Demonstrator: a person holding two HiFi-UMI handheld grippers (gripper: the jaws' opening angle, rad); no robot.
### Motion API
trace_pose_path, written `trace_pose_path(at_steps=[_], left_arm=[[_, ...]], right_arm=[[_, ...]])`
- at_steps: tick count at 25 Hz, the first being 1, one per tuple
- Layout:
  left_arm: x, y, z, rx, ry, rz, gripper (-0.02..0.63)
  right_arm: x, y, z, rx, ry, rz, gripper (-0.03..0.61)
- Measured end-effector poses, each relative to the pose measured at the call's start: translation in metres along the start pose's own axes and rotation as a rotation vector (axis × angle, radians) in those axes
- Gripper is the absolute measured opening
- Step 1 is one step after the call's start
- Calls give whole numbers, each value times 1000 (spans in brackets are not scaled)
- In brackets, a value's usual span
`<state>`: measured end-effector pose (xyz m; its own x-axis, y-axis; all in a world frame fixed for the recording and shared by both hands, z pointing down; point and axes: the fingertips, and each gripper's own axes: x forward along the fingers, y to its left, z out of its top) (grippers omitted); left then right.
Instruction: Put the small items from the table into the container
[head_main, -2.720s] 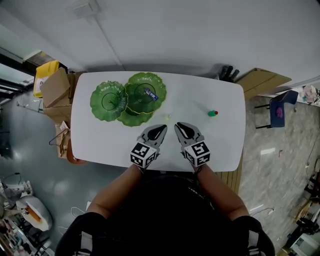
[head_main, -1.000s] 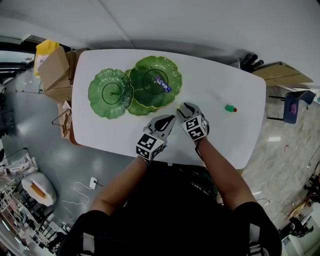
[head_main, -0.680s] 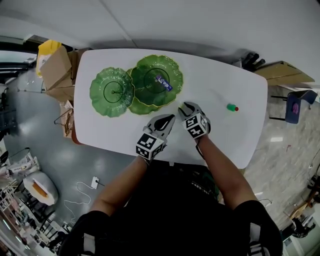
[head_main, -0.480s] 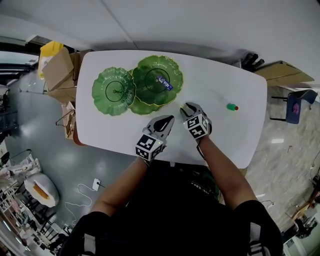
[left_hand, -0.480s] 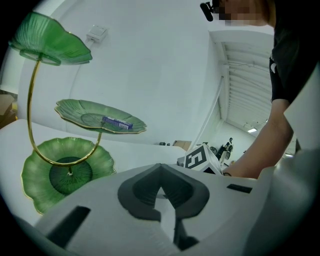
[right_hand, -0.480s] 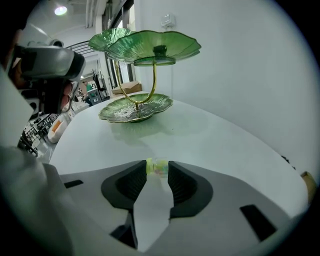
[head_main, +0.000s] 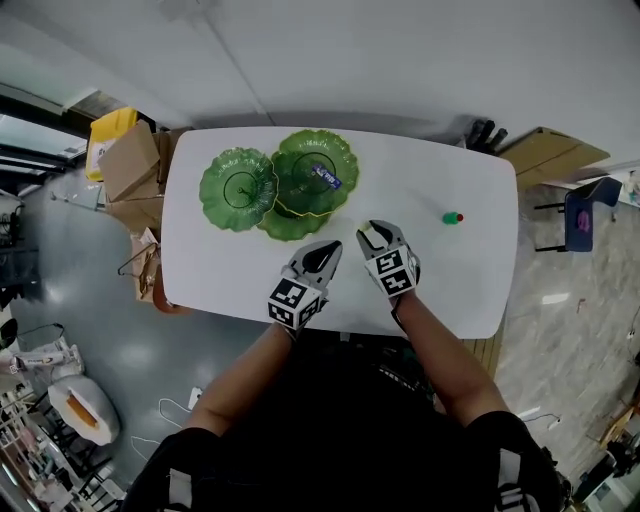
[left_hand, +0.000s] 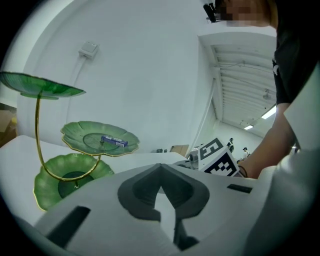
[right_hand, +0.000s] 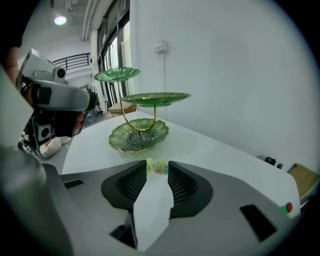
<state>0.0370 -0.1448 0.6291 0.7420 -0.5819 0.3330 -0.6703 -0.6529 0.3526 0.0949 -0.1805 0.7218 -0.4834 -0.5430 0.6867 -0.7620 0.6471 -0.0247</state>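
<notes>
1. A few seconds ago a small pale yellow-green translucent piece lay bare on the white oval table, just ahead of both grippers. Now the right gripper has it pinched between its fingertips. The jaws stand fairly wide, with the piece bridging the gap at the very tips.

2. A second ago that gripper was low over the table. It has since come up, and the piece seems to ride clear of the tabletop.

3. The left gripper has its tips together and holds nothing. It hangs at 9 o'clock of the right gripper.

4. For the task, the pick looks done and the carry is next. The three-tiered stand of green leaf-shaped dishes on a gold wire frame sits at 11 o'clock of the right gripper, near but apart from it. The grip is at the tips only, so the piece could slip on the way.

5. Counts:
   - Green dishes on the stand: three.
   - Small items in view: three.
     - The piece in the right gripper.
     - A blue wrapped bar already on a dish.
     - A little green item with a red end, alone on the table at 2 o'clock of the right gripper.
   - Grippers: two.
   - Tables: one.
</notes>
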Motion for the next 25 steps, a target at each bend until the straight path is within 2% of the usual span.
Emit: trace_pose_path(at_steps=[9, 14, 25], left_arm=[[-36, -9, 48, 78, -74, -56, 8], [-63, -7, 62, 106, -112, -75, 8], [-117, 5, 72, 140, -164, -87, 8]], right_arm=[[-70, 37, 75, 43, -176, -58, 138], [-99, 67, 97, 93, -256, -113, 138], [-101, 125, 115, 62, -283, -133, 138]])
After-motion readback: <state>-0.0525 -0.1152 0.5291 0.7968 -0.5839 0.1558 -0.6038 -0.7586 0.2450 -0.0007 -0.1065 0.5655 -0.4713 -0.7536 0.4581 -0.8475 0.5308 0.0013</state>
